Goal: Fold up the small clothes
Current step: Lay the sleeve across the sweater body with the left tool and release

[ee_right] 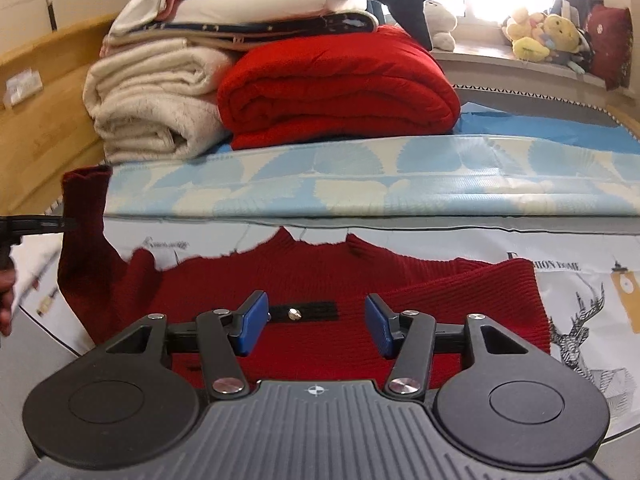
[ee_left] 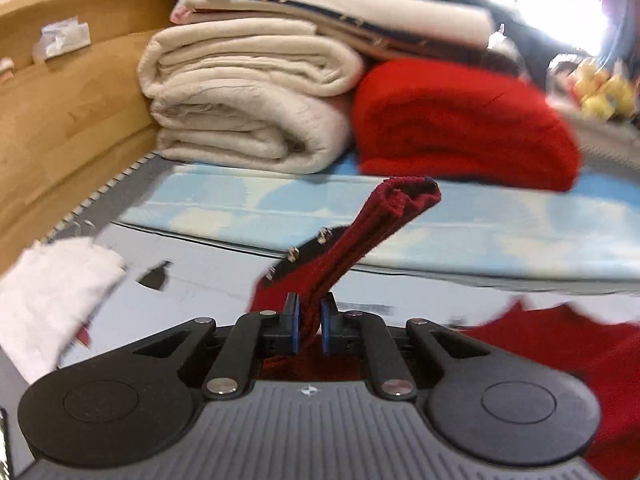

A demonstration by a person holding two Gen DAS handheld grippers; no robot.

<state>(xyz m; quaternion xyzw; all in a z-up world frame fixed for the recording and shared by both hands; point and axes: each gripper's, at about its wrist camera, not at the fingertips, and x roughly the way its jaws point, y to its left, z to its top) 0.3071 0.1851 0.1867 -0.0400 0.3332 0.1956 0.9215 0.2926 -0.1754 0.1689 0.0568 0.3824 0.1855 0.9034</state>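
Folded cream blanket (ee_right: 148, 100) beside red blanket (ee_right: 340, 88); plush toys (ee_right: 540, 36) behind.

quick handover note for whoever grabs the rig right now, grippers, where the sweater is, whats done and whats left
Left gripper: shut on the dark red sweater's sleeve, holding it up off the sheet, cuff topmost.
Right gripper: open, above the sweater body, holding nothing.
Sweater: spread flat on the printed sheet, collar toward the folded blankets. The other sleeve appears to lie across the body already.
Done: sweater laid out, sleeve picked up.
Left: probably bring the raised sleeve over the body, then fold the body.
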